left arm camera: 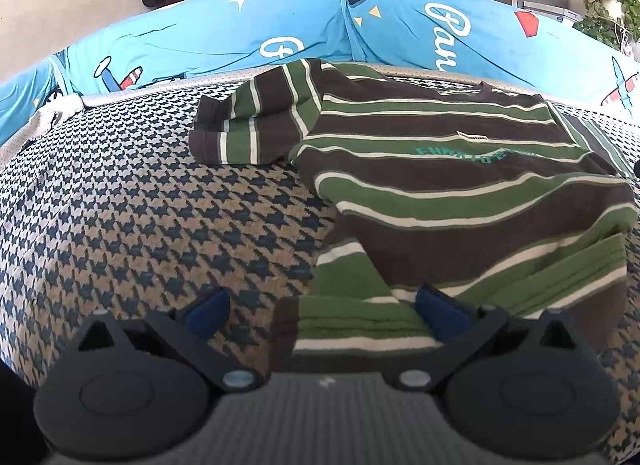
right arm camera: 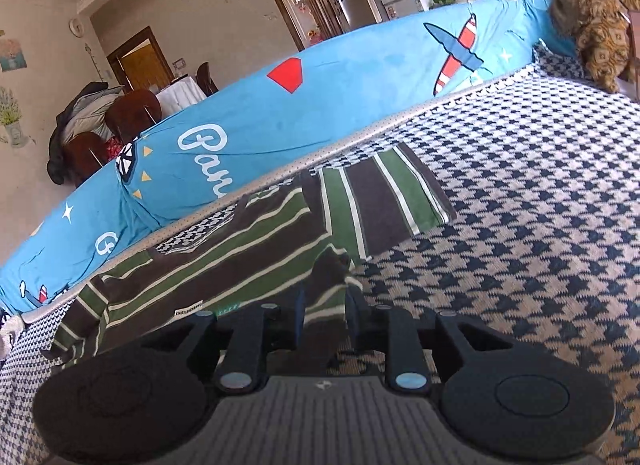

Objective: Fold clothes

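While rumpled, striped shirt point(left arm camera: 460, 169) lies part-folded.

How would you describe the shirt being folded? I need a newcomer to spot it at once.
Look at the houndstooth-patterned bed cover bordered by a bright blue cartoon-print bolster. On it lies the striped shirt, partly bunched, with the right gripper shut on a fold of it. Its brown, green and white stripes and teal chest lettering set it apart from the checks around it.
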Demonstrator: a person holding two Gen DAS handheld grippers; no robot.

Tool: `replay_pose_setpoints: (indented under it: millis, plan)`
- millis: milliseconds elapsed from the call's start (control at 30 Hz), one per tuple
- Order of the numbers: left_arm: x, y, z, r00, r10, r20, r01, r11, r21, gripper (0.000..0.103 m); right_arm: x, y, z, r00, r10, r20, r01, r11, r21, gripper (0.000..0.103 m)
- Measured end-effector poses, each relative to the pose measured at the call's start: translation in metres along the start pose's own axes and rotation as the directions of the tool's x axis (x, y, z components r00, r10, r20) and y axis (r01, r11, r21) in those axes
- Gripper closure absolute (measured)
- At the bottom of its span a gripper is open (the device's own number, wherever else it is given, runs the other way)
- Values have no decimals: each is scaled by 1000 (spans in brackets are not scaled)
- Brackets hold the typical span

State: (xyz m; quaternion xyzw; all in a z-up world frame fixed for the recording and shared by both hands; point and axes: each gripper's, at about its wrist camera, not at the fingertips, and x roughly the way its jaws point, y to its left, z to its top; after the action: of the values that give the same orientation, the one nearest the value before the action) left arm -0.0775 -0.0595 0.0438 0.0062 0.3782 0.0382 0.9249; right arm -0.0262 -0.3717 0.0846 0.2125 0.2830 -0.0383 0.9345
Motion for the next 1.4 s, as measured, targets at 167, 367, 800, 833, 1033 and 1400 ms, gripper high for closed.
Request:
replay_pose_setpoints:
  millis: [167,367,800,833,1033,1400]
  plan:
    - [-1,0,-1,1000,-1,6,1,1000,10,0,-12,1,-16,999,12,-35,-12,1000,-16,78]
    - [-3,-1,-2,1000,5,12,-5,1000,20,0,-18,5,-33,997,-34,-67,29,997,-76,78]
    - [-12,-5,1,999,4,36,-5,999,41,0,-1,22,-45,996,8,-85,-21,989,-145,70]
    - [-13,-5,2,999,-3,41,1,999,40,0,1,22,-44,996,21,-82,-33,990,-137,70]
    - [-17,-10,3,998,-36,51,33,998,44,0,13,35,-36,994,96,-53,-102,987,-127,70]
    - [-16,-8,7,997,-50,58,50,999,0,0,51,74,-22,980,185,-75,-196,961,-196,70]
